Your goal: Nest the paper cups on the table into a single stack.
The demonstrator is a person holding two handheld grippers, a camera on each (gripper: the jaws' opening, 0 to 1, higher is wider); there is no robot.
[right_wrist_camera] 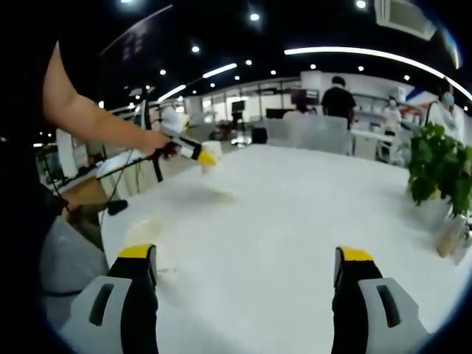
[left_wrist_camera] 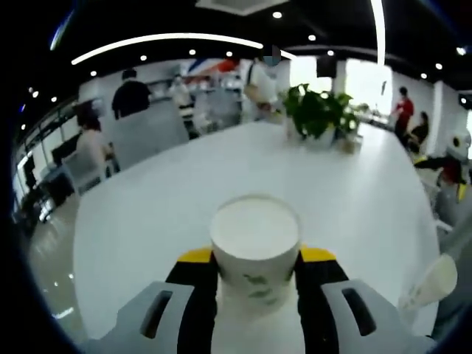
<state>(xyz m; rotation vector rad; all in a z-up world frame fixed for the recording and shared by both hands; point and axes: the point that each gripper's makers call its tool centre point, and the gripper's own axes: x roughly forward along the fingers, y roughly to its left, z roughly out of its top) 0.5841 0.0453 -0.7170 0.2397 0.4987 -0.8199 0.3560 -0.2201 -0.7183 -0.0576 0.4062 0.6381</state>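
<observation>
A white paper cup (left_wrist_camera: 255, 247) with a small green print stands upright between the yellow-tipped jaws of my left gripper (left_wrist_camera: 256, 259), which is shut on its sides just above the white table (left_wrist_camera: 147, 214). The right gripper view shows that same left gripper (right_wrist_camera: 199, 155) at the table's far left, held by a person's arm (right_wrist_camera: 88, 118), with the cup (right_wrist_camera: 214, 168) in it. My right gripper (right_wrist_camera: 247, 258) is open, jaws wide apart over bare tabletop (right_wrist_camera: 295, 214). Another pale cup-like shape (left_wrist_camera: 431, 284) lies tilted at the lower right; it is blurred.
A potted green plant (left_wrist_camera: 321, 110) stands near the far end of the table, also seen as the plant (right_wrist_camera: 439, 166) at the right. Grey chairs (left_wrist_camera: 147, 133) and several people stand beyond the table. A faint pale patch (right_wrist_camera: 144, 232) marks the tabletop near the right gripper's left jaw.
</observation>
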